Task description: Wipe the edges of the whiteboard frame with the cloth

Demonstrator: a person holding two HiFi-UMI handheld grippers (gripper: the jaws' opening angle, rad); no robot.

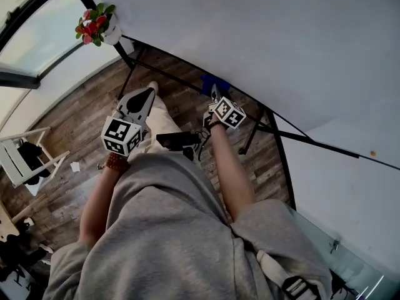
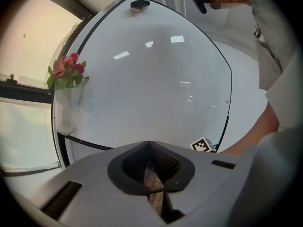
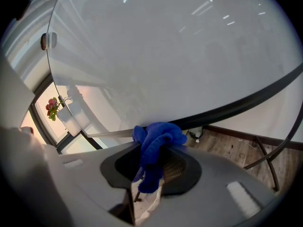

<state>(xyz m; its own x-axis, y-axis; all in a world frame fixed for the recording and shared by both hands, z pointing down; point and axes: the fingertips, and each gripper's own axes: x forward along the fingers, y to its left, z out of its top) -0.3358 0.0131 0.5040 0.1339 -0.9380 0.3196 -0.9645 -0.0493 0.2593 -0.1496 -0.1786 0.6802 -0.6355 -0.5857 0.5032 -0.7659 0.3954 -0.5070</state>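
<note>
The right tongs (image 3: 152, 148) are clamped on the bunched blue cloth (image 3: 158, 138), which rests against the whiteboard's lower frame edge (image 3: 246, 100) running crosswise just ahead of them, while the left tongs (image 2: 150, 145), closed on nothing, hang farther off.

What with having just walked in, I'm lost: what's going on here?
A person stands at a whiteboard with a gripper in each hand. The right gripper is shut on a blue cloth, which sits against the black frame along the board's bottom edge. The left gripper hangs beside it, jaws together with nothing between them.
</note>
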